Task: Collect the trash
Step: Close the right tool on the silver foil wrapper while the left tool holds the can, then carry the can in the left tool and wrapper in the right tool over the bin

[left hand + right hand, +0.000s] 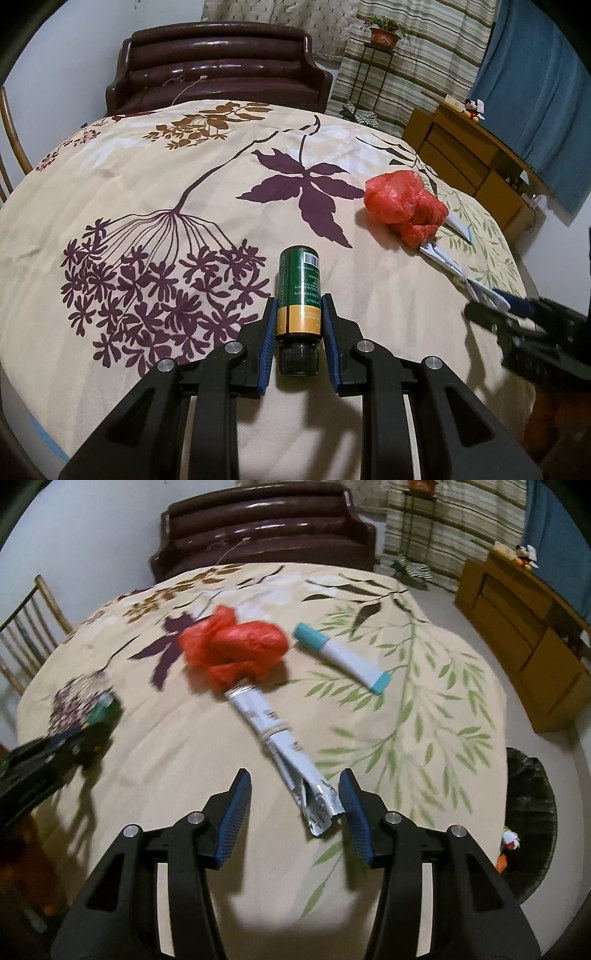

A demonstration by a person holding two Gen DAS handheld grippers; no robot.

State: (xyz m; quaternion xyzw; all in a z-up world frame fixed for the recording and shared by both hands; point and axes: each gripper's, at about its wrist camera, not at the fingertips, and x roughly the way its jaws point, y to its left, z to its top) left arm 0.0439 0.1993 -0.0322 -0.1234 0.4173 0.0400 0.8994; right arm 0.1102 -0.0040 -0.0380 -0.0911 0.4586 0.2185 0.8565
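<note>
A green and yellow bottle [298, 291] with a black cap lies on the floral tablecloth between the fingers of my left gripper [298, 306], which is shut on it. A crumpled red plastic bag [406, 205] lies to the right; it also shows in the right wrist view [232, 646]. My right gripper [295, 786] is open around the near end of a silver-white wrapper [284, 753], whose end touches the right finger. A white tube with teal ends [343, 657] lies further right. The left gripper shows blurred in the right wrist view [74, 738].
A round table under a floral cloth [147, 184] fills both views. A dark bin with a black liner [532, 812] stands on the floor at the right. A brown sofa [218, 66], a wooden cabinet [517, 635] and a chair [26, 635] surround the table.
</note>
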